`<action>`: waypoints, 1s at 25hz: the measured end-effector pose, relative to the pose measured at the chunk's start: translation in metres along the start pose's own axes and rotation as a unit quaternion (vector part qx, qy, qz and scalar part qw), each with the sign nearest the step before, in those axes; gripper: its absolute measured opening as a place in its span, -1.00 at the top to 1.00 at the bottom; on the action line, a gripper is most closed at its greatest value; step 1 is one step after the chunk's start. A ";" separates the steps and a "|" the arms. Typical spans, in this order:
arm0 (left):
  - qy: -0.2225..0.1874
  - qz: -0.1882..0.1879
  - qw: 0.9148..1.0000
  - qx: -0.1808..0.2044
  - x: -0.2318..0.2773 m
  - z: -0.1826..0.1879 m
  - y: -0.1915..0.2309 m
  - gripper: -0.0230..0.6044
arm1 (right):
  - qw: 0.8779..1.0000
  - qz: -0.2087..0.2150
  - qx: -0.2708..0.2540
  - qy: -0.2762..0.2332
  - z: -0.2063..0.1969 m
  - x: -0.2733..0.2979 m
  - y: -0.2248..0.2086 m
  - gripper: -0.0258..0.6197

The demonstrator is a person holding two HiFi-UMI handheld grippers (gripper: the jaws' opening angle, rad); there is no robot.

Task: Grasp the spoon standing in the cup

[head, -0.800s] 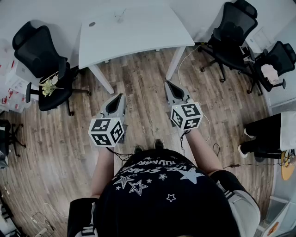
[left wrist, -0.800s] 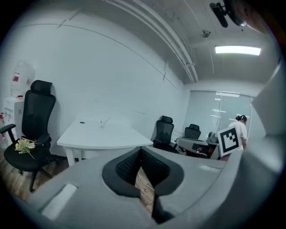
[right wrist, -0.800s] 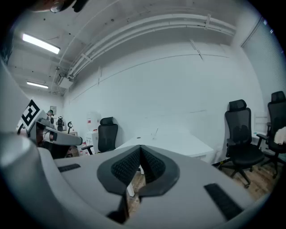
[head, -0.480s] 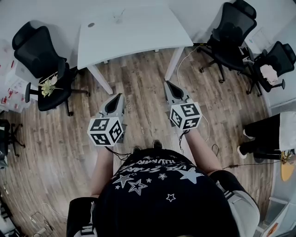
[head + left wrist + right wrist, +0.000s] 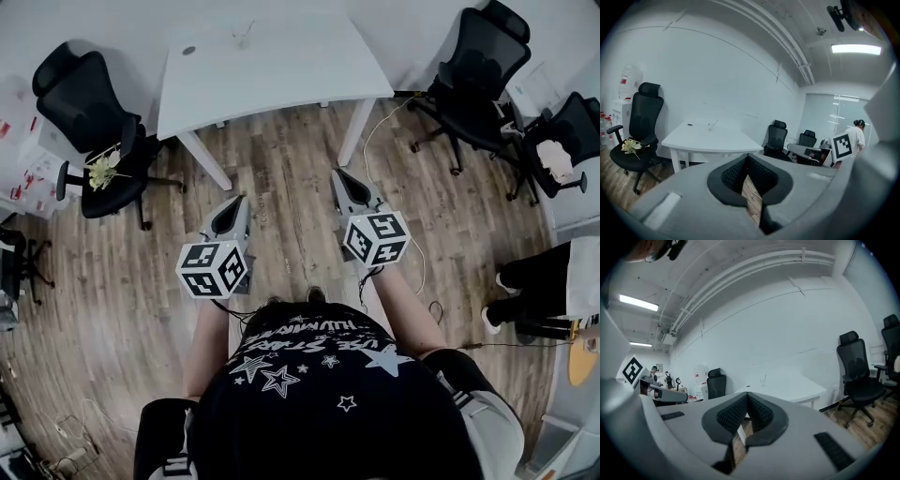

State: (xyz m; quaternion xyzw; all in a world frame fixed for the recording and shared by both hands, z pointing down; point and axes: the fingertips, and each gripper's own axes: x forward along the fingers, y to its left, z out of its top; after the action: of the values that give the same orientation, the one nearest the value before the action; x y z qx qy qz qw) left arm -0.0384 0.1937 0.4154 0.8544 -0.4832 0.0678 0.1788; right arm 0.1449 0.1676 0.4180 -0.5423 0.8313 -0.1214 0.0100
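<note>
A clear cup (image 5: 242,36) with a thin spoon standing in it sits near the far edge of the white table (image 5: 281,66). It shows small in the left gripper view as the cup (image 5: 711,125), and in the right gripper view as the cup (image 5: 764,379). My left gripper (image 5: 240,197) and right gripper (image 5: 337,172) are held side by side over the wooden floor, well short of the table. Both point toward it. In each gripper view the jaws meet at the tip, left gripper (image 5: 748,157) and right gripper (image 5: 747,395), with nothing between them.
A small dark disc (image 5: 188,50) lies on the table's left part. A black office chair (image 5: 89,122) with a small bouquet on its seat stands to the left. Two more chairs (image 5: 483,80) stand to the right. A cable (image 5: 375,122) trails on the floor by the right table leg. A person's legs (image 5: 539,281) show at the right.
The head view has shifted slightly. Both grippers hold much the same place and stay shut.
</note>
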 end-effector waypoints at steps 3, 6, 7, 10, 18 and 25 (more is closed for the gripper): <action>-0.002 0.013 1.000 0.000 0.002 -0.002 -0.010 0.91 | 1.000 0.015 0.010 -0.001 0.003 -0.005 -0.012 0.89; -0.010 0.023 1.000 -0.003 0.002 -0.003 -0.017 0.91 | 1.000 0.014 0.017 0.004 0.004 -0.006 -0.026 0.89; -0.012 0.028 1.000 -0.003 0.001 -0.004 -0.017 0.91 | 1.000 0.014 0.018 0.008 0.002 -0.005 -0.028 0.89; -0.012 0.042 0.999 -0.011 -0.003 -0.010 -0.010 0.91 | 1.000 0.017 0.009 0.024 -0.007 0.003 -0.028 0.89; -0.003 0.054 0.998 -0.018 0.012 -0.012 0.043 0.91 | 0.998 0.015 -0.012 0.065 -0.030 0.050 -0.019 0.89; 0.000 0.030 0.999 -0.014 0.063 0.020 0.106 0.91 | 0.997 -0.017 -0.013 0.075 -0.027 0.118 -0.026 0.89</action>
State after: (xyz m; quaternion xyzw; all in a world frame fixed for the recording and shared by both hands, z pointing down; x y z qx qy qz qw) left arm -0.0969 0.0860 0.4403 0.8369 -0.5096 0.0660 0.1886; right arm 0.1161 0.0563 0.4630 -0.5460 0.8217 -0.1508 -0.0617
